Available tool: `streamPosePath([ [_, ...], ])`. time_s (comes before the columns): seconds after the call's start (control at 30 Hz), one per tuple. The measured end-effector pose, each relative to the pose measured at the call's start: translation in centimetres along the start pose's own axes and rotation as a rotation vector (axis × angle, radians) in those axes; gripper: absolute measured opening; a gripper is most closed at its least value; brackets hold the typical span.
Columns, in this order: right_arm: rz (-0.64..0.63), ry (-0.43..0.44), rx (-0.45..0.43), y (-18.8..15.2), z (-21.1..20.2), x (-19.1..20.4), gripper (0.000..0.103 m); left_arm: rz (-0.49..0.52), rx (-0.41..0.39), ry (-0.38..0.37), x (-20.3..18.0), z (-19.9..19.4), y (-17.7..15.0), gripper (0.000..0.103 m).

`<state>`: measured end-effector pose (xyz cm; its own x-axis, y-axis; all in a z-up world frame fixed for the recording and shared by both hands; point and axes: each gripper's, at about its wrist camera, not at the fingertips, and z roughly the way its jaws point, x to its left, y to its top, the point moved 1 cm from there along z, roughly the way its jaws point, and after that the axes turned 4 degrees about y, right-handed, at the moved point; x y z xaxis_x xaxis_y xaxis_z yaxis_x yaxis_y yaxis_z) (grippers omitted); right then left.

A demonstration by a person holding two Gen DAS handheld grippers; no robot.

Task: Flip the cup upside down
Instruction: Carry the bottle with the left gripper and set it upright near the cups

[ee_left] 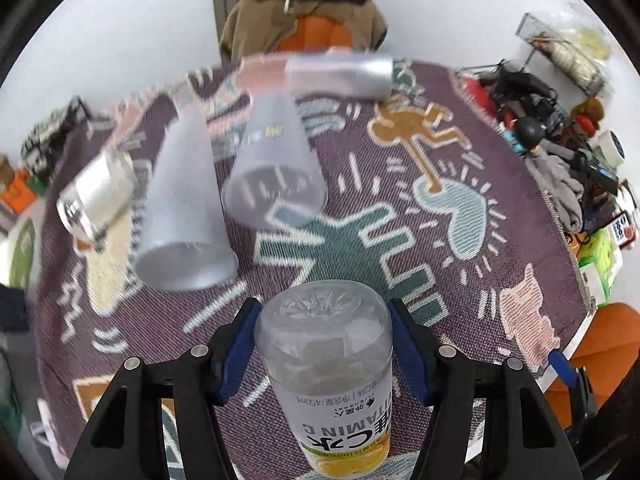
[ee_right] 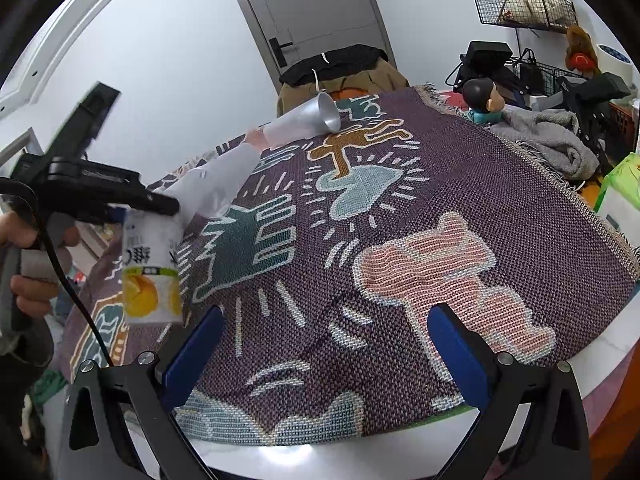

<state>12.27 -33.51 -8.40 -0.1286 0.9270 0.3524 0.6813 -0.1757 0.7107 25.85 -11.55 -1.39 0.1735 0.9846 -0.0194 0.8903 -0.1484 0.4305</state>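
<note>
Patterned cloth [ee_left: 500, 184] below—left gripper [ee_left: 324, 356] clamps perhaps inverted "VITAMIN C" bottle [ee_left: 328, 372]; right gripper [ee_right: 324, 354] gapes, unladen.

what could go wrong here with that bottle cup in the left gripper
1. The left gripper clamps the smooth clear bottle cup mid-air with only its blue pads; it may slip out.
2. Upturned frosted cups stand close ahead on the patterned cloth; lowering it carelessly might topple them.
3. The right gripper is open and empty, so nothing backs up a drop.
</note>
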Motion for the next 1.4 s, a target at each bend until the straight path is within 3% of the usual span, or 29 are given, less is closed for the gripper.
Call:
streamPosePath([
  [0.4, -0.002, -0.006, 0.002, -0.1, 0.1, 0.1, 0.103, 0.186, -0.341, 0.066, -2.7, -4.3, -1.7, 0.065],
  [0.63, 0.007, -0.012, 0.013, -0.4, 0.4, -0.2, 0.103, 0.214, -0.494, 0.078, -3.3, -4.3, -2.8, 0.065],
  [0.87, 0.015, -0.034, 0.008, -0.2, 0.2, -0.8, 0.103, 0.182, -0.571, 0.056, -3.0, -2.0, -3.4, 0.065],
  [1.2, 0.037, -0.047, 0.022, -0.3, 0.7, -1.5, 0.103, 0.217, -0.598, 0.012, -3.3, -1.5, -5.5, 0.066],
  [1.27, 0.036, -0.042, 0.024, -0.3, 0.8, -1.4, 0.103, 0.218, -0.575, -0.016, -3.2, -1.5, -5.8, 0.073],
  [1.33, 0.029, -0.041, 0.023, -0.4, 0.8, -1.2, 0.103, 0.225, -0.575, 0.006, -3.3, -1.6, -6.2, 0.083],
  [1.4, 0.027, -0.036, 0.026, -0.4, 0.8, -1.1, 0.103, 0.236, -0.579, 0.025, -3.4, -1.6, -6.6, 0.085],
])
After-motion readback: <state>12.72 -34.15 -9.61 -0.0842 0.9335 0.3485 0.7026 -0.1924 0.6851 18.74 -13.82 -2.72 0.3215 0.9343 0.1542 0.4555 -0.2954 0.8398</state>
